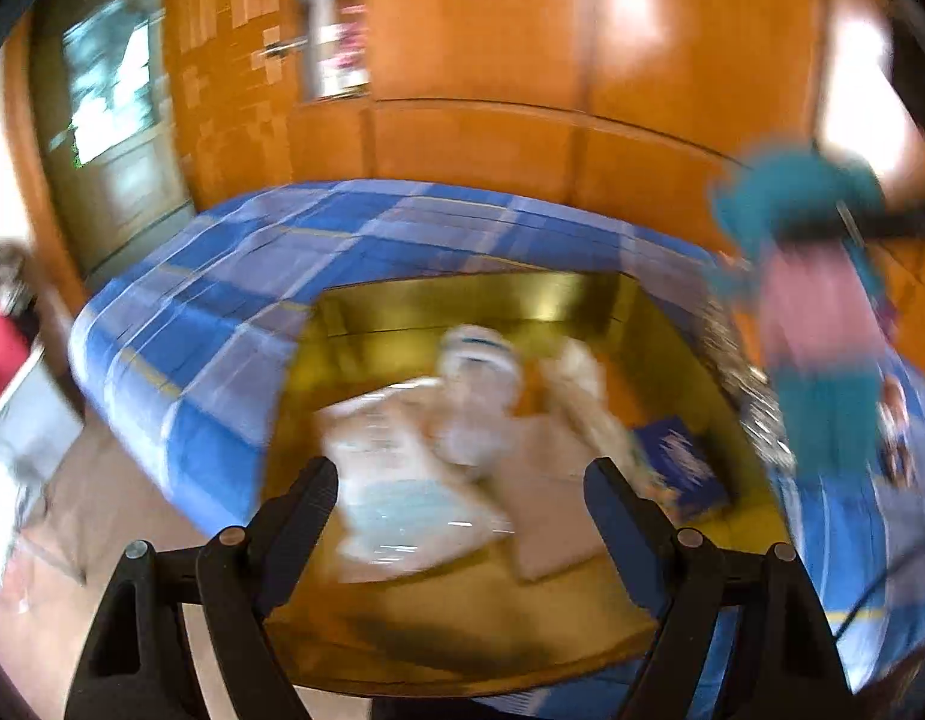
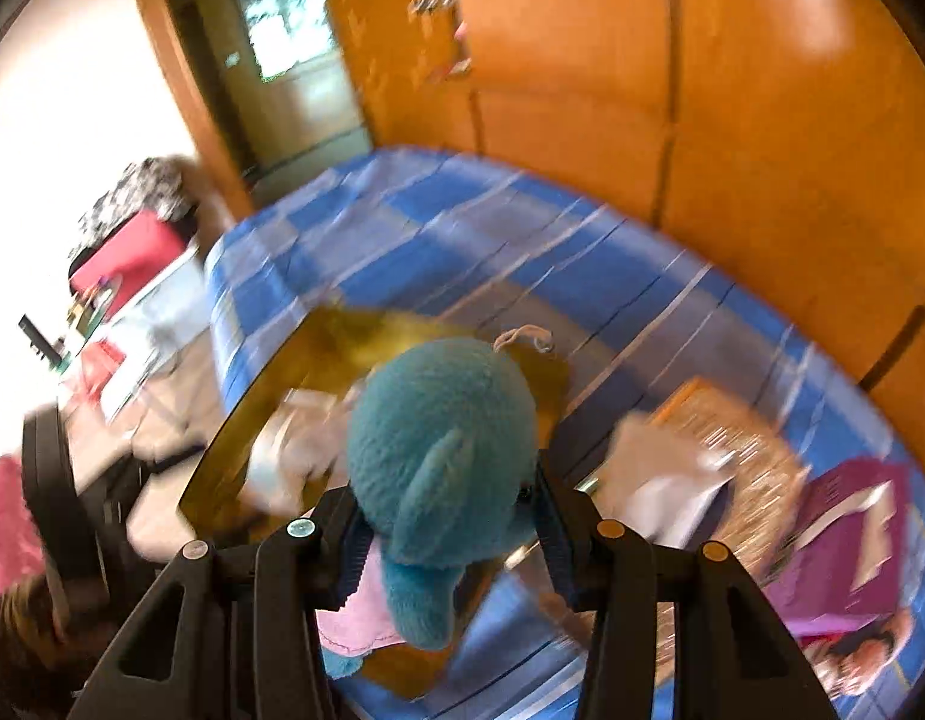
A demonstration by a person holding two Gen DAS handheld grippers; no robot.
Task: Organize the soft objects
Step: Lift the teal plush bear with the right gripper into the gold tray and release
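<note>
A teal plush toy [image 2: 441, 450] in a pink shirt sits between the fingers of my right gripper [image 2: 447, 504], which is shut on it. In the left wrist view the same toy [image 1: 816, 324] hangs blurred at the right, above the bed. Below it lies a shiny gold box [image 1: 462, 630] on the blue checked bedspread [image 1: 234, 300]. The box holds pale soft things: a white plush [image 1: 480, 378], a cream pillow-like pack [image 1: 402, 480] and a dark blue item [image 1: 678, 462]. My left gripper [image 1: 462, 492] stands open over the box's near side with nothing between its fingers.
Orange wooden cupboards [image 1: 522, 60] rise behind the bed. On the bedspread to the right lie a woven basket [image 2: 738, 438], a white sheet [image 2: 660, 474] and a purple book [image 2: 846, 540]. To the left are a red bag [image 2: 132, 258] and clutter on the floor.
</note>
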